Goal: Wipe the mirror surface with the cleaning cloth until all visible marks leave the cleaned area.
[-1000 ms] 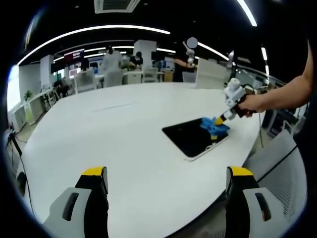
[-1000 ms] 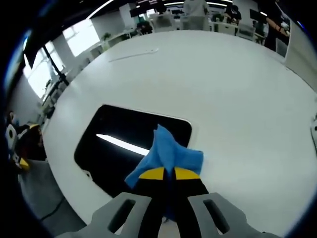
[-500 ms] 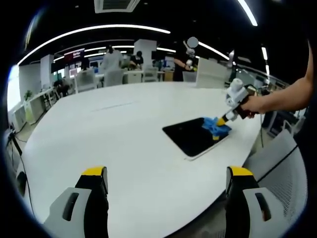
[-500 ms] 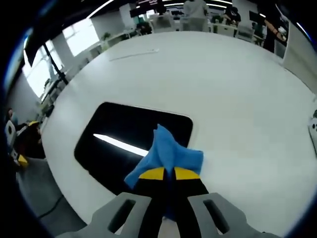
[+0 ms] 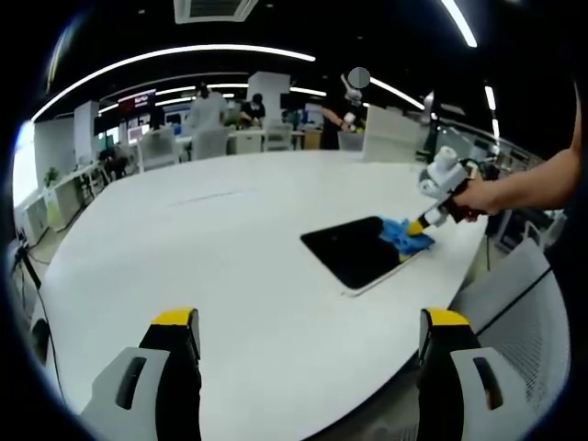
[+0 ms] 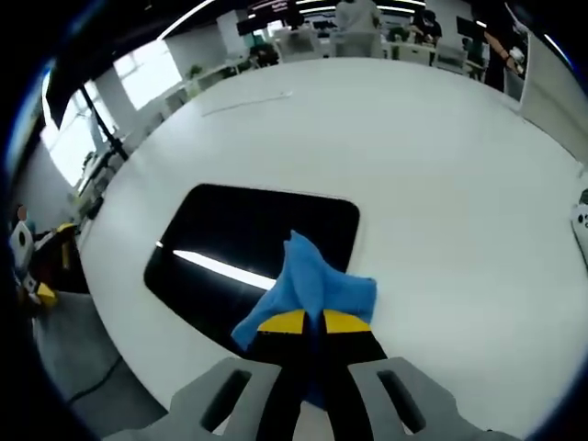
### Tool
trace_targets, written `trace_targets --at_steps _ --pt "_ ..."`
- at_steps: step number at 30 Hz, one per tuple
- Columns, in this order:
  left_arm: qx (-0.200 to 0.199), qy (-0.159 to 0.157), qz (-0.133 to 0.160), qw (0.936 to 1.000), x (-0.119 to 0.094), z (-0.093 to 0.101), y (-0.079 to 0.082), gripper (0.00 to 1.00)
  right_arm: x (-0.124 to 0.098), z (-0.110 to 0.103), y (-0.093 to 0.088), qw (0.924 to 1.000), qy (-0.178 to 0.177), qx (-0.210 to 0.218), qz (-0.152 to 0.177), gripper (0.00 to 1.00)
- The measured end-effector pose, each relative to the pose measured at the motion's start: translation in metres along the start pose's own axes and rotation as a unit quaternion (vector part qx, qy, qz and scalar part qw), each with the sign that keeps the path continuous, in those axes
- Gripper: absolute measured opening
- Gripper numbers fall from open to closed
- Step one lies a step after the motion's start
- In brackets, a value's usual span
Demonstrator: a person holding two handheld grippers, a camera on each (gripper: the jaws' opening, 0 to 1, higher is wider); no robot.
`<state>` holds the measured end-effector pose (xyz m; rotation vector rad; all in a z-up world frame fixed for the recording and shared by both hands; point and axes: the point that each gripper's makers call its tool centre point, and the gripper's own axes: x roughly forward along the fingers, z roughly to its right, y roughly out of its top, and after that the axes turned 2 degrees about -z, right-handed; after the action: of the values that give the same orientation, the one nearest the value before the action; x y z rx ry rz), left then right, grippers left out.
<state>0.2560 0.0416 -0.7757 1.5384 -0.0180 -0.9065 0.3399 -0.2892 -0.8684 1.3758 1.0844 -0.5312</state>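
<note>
On mirror (image 6: pixel 241 241), jaws clamping cloth (image 6: pixel 310 285)

Our left tongs (image 5: pixel 303 363): grey moulded jaws with slotted sides and yellow tips. Our right tongs (image 6: pixel 314 322): black jaws, yellow tips, grey housings below, white body. Forearm (image 5: pixel 533 182) bare, no sleeve.

Bright, even light falls from long ceiling strips (image 5: pixel 184 55), with daylight glaring through windows (image 6: pixel 147 73). The mirror (image 6: pixel 248 248) reflects one strip as a sharp white streak. Fisheye bending curves the white table (image 5: pixel 230 239), and both views look slightly soft.
</note>
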Motion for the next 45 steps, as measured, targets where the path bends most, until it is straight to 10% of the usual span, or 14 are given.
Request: trace_targets --at_steps 45 --pt "0.007 0.0 0.0 1.0 0.0 0.001 0.0 0.99 -0.005 -0.008 -0.014 0.9994 0.005 0.029 -0.019 0.0"
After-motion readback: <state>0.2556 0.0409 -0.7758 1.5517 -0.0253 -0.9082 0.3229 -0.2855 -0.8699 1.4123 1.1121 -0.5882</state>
